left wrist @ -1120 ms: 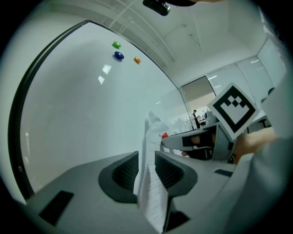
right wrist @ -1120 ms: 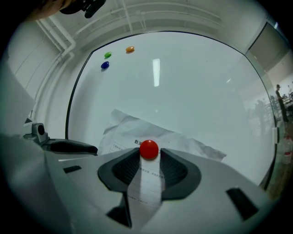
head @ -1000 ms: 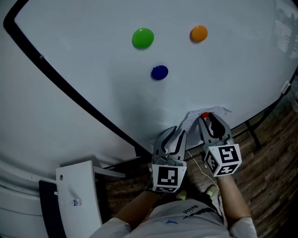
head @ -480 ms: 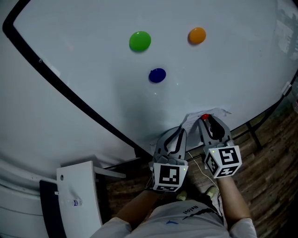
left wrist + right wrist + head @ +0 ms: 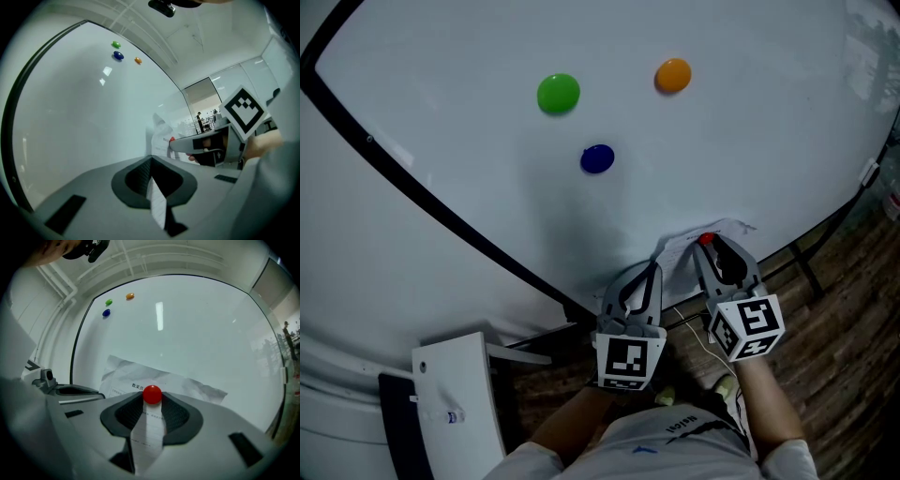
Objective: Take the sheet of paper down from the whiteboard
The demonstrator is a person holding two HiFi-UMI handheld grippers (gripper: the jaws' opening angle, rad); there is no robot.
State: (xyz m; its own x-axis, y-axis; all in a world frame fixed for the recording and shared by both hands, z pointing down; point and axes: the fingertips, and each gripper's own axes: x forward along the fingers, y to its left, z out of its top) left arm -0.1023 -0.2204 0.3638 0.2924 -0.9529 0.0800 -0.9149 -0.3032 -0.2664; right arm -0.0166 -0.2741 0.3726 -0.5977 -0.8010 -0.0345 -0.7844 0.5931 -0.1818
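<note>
The crumpled sheet of paper (image 5: pixel 680 247) lies against the whiteboard (image 5: pixel 487 178) near its lower edge. My left gripper (image 5: pixel 645 270) is shut on the sheet; a strip of the sheet (image 5: pixel 157 206) shows pinched between its jaws. My right gripper (image 5: pixel 710 244) is just to the right, shut on a red magnet (image 5: pixel 706 239) at its tips, over the sheet. In the right gripper view the red magnet (image 5: pixel 152 394) sits at the jaw tips in front of the sheet (image 5: pixel 136 376), which has print on it.
Green (image 5: pixel 558 94), orange (image 5: pixel 673 75) and blue (image 5: pixel 597 158) magnets stick higher on the board. A white chair-like object (image 5: pixel 455 394) stands at lower left. The board's stand legs (image 5: pixel 806 267) rest on the wooden floor (image 5: pixel 848 309) at right.
The three magnets have shifted left in the head view as the view moved. Both grippers keep their hold and have drifted slightly left with the sheet.
</note>
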